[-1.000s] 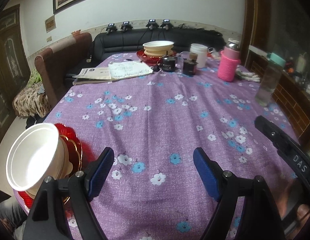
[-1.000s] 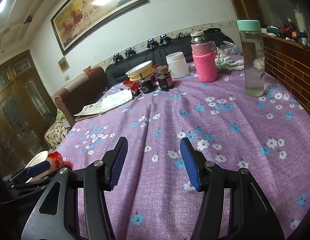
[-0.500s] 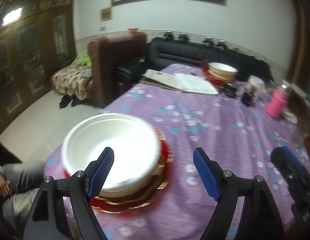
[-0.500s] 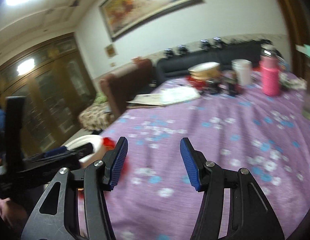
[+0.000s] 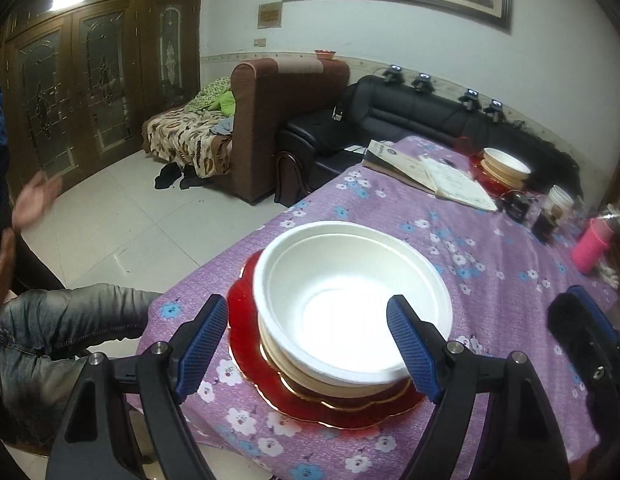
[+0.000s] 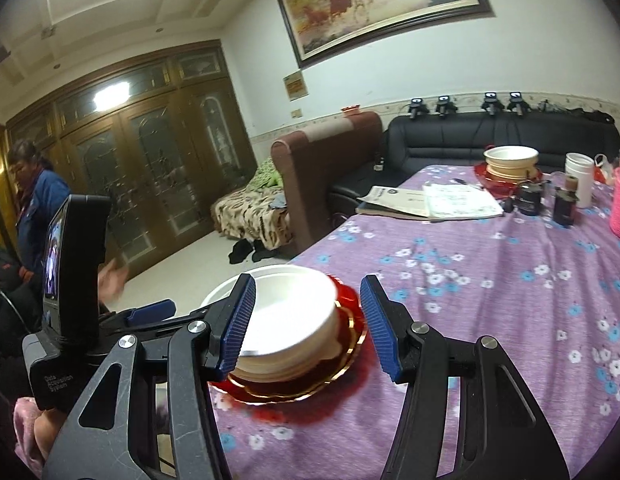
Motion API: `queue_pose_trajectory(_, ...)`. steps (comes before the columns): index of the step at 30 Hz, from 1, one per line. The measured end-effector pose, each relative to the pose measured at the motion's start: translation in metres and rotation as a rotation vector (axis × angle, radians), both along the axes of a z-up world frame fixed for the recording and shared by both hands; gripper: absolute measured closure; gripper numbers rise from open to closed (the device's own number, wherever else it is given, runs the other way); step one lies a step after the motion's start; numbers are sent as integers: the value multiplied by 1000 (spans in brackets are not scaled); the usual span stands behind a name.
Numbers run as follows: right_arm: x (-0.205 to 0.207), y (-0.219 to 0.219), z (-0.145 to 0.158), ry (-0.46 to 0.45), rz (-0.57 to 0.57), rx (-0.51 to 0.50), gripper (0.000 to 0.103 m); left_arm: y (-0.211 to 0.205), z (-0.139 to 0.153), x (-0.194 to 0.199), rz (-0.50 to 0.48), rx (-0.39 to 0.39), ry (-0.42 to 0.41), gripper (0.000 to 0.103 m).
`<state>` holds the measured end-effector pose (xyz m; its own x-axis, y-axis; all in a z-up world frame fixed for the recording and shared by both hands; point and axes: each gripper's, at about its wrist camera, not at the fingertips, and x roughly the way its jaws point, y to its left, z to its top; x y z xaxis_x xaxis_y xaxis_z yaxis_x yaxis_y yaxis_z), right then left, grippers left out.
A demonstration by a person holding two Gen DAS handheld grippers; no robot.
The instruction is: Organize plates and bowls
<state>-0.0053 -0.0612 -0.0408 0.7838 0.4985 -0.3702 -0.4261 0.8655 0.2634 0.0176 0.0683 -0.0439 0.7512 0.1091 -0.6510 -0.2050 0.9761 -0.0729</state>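
A white bowl (image 5: 350, 300) sits in a cream bowl on red, gold-rimmed plates (image 5: 245, 320) at the table's near left corner. My left gripper (image 5: 305, 348) is open, its blue pads on either side of the bowl's near rim and pressing on nothing. In the right wrist view the same bowl stack (image 6: 289, 312) and red plates (image 6: 350, 344) show between the fingers of my right gripper (image 6: 310, 324), which is open and empty, a little short of the stack. A second bowl-and-plate stack (image 6: 510, 160) stands at the far end.
Books and papers (image 6: 430, 200), dark jars (image 6: 528, 200), a white cup (image 6: 580, 178) and a pink-sleeved bottle (image 5: 590, 246) crowd the far end. A seated person's leg (image 5: 61, 320) is close to the table corner. Another person (image 6: 33, 208) stands by the wooden doors.
Both views have swung left from the table's middle to the near-left stack. The white bowl, earlier at the left edge, now sits centred between my left fingers. Jaws stay wide.
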Motion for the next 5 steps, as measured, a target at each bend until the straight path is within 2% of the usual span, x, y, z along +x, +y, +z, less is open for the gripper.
queue_pose_trajectory(5, 2, 16, -5, 4, 23, -23, 48, 2, -2, 1, -11, 15, -10, 21)
